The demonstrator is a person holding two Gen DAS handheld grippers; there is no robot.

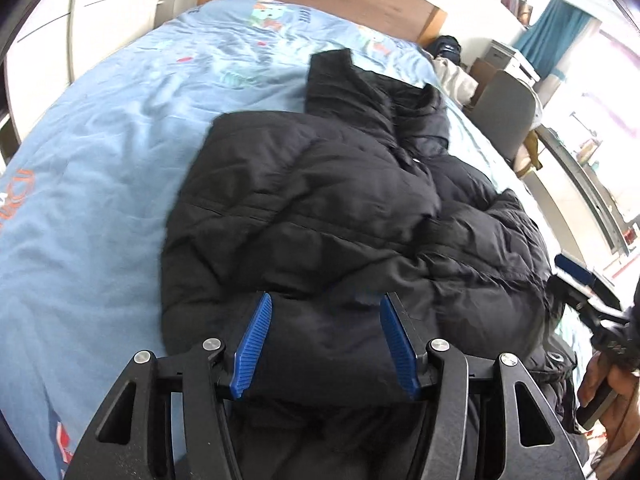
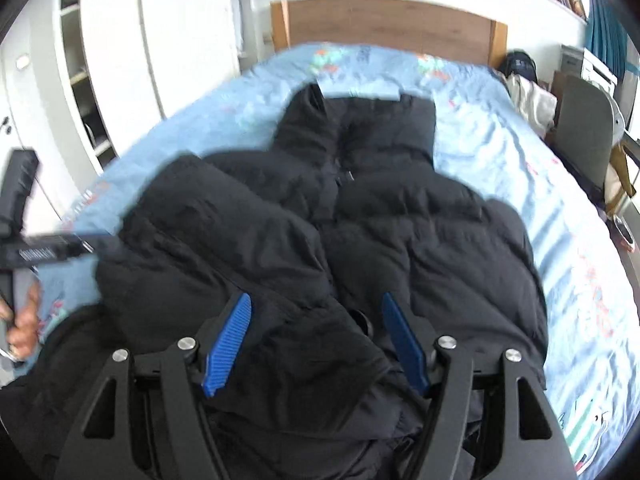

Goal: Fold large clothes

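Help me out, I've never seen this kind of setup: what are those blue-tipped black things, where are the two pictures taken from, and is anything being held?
They are two hand-held grippers, each with a camera looking along its fingers. One picture is from the left gripper, one from the right gripper. Both hang over a black puffer jacket lying on a bed with a light blue cover. In the right view, a hand grips the other tool. Both sets of jaws are open; nothing is held.

Black puffer jacket (image 1: 320,208) on light-blue cartoon-printed bedspread (image 1: 120,152), brown wooden headboard (image 2: 388,28)
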